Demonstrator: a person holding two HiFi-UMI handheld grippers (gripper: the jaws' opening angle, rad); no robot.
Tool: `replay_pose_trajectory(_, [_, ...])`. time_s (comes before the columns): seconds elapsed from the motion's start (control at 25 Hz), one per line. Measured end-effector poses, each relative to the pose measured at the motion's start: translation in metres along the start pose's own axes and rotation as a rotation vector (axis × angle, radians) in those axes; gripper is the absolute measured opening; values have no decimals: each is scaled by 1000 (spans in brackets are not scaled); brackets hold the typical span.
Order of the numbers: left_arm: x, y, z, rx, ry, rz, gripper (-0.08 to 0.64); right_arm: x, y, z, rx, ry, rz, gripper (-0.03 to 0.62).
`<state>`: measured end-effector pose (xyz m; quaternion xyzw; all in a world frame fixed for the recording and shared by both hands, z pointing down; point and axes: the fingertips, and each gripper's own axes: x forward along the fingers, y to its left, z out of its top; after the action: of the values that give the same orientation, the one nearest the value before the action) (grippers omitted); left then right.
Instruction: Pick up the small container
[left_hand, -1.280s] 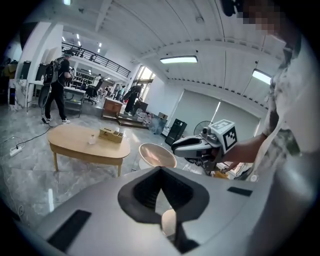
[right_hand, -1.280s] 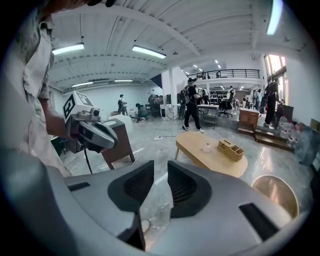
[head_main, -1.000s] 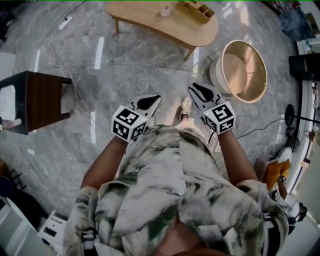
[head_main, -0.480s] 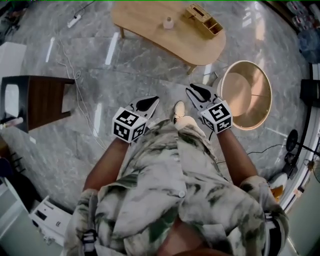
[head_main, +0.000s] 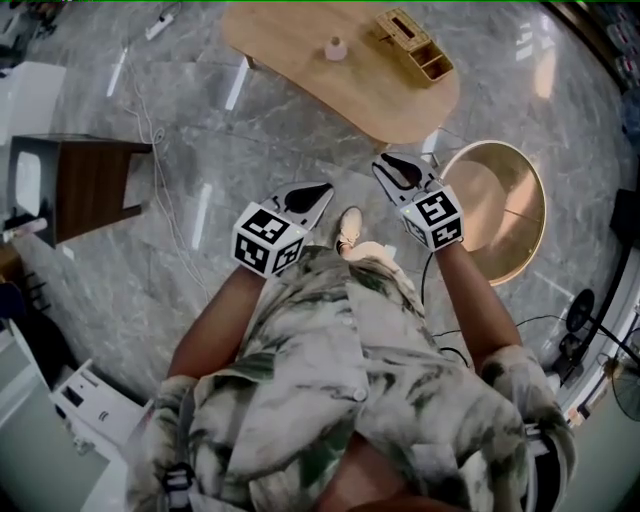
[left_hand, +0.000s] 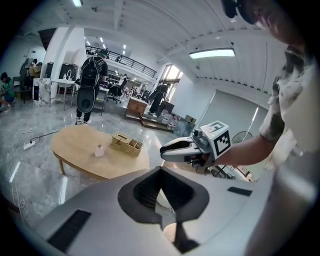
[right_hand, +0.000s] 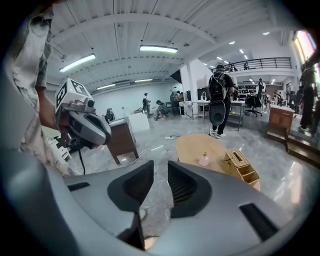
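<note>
Both over open floor (head_main: 250, 150), short of the table (head_main: 390, 105) edge — left gripper (head_main: 312, 195) clenched empty, right gripper (head_main: 395, 170) parted, empty.

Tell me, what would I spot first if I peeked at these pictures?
Probably the left gripper and right gripper, each with a black-and-white marker cube, held out over the grey marble floor. Ahead stands an oval wooden table carrying a small container and a wooden organizer box, with a big round tub on the floor beside it.
</note>
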<state>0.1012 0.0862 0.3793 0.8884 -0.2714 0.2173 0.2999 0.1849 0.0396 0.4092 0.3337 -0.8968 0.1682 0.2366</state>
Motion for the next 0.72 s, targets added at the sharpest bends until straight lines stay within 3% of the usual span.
replay_pose_trajectory(0.32, [39, 55, 27, -34, -9, 14, 21, 66, -79, 6, 10, 2, -82, 162])
replay_pose_trajectory(0.72, [92, 162, 63, -22, 48, -33, 21, 193, -175, 7, 44, 72, -135, 183])
